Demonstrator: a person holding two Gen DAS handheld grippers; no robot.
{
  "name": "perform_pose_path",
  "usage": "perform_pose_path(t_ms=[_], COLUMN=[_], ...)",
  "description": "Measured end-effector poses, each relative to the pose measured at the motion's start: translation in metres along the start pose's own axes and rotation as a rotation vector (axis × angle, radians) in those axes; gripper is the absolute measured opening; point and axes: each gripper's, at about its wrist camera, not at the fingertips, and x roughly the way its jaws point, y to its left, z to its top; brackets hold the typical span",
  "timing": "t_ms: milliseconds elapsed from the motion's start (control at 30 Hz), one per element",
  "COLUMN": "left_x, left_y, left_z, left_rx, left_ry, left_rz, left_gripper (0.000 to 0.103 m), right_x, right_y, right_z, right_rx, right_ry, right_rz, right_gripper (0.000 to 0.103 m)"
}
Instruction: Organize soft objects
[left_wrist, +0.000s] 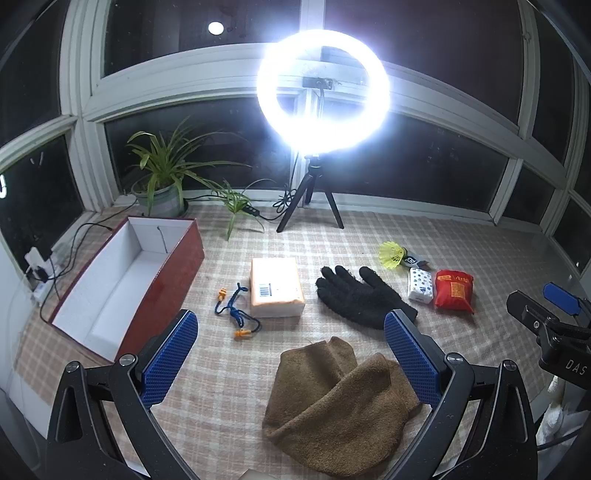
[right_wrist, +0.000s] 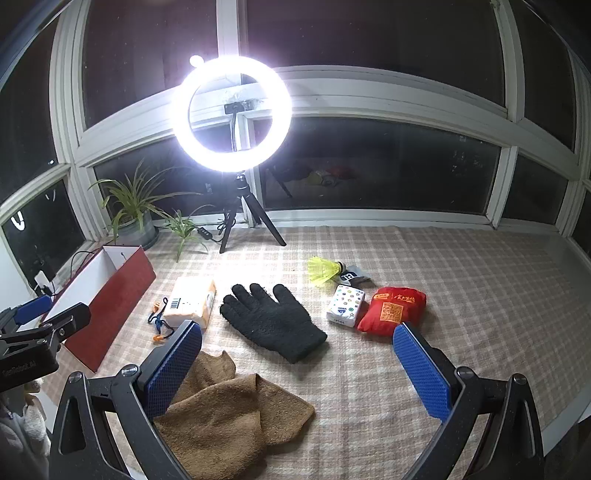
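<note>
A crumpled brown terry-cloth towel lay on the checked cloth of the table, nearest both tools and well short of the open red cardboard box with a white lining that probably served as the bin. Beyond the towel lay a fuzzy black knit glove, and past that glove a white dotted tissue pack and a puffy red pouch. The left tool hovered with its blue pads wide apart and nothing between them; the right tool likewise stood open and empty. A good grasp would likely gather the towel's thick folded middle, not a loose corner. The left view showed the box's empty interior; the right view showed mostly its outer red wall.
</note>
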Motion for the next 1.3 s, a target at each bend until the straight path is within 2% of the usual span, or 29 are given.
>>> perform_pose_path(t_ms=[1300], left_x=[0.0019], left_y=[-0.0032], left_z=[0.0], left_rx=[-0.001], left_ry=[0.005], left_rz=[-0.008], left_gripper=[0.101], right_x=[-0.005], right_y=[0.004], right_z=[-0.004], right_rx=[0.018], right_ry=[0.019], right_rz=[0.019], right_gripper=[0.102])
